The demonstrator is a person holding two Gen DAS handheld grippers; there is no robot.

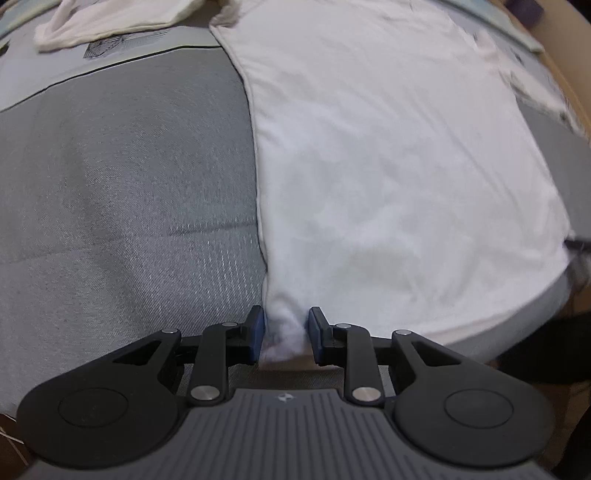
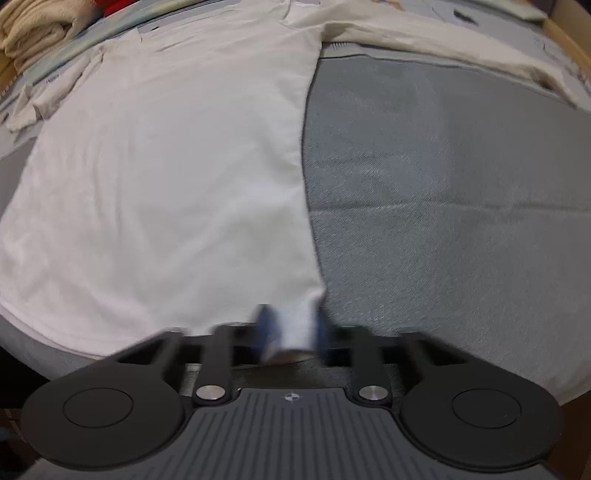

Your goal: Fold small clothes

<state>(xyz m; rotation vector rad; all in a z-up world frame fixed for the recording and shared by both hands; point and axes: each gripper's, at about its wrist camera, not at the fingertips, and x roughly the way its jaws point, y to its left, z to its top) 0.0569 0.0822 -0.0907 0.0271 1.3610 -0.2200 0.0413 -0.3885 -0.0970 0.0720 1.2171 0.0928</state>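
Observation:
A white shirt (image 1: pixel 388 166) lies spread flat on a grey padded surface (image 1: pixel 129 184). Its near left corner is bunched between the blue pads of my left gripper (image 1: pixel 286 328), which is shut on the cloth at the hem. In the right wrist view the same shirt (image 2: pixel 166 166) fills the left half. Its near right corner runs down between the fingers of my right gripper (image 2: pixel 293 328), which is blurred and shut on that corner. Both grippers point steeply down at the shirt's near edge.
A cream garment (image 1: pixel 110 18) lies crumpled at the far side, seen also as a long cream cloth (image 2: pixel 424 33). Folded beige cloth (image 2: pixel 33 29) is stacked at the far left. Bare grey surface (image 2: pixel 443 221) flanks the shirt. A wooden edge (image 2: pixel 569 40) borders the far right.

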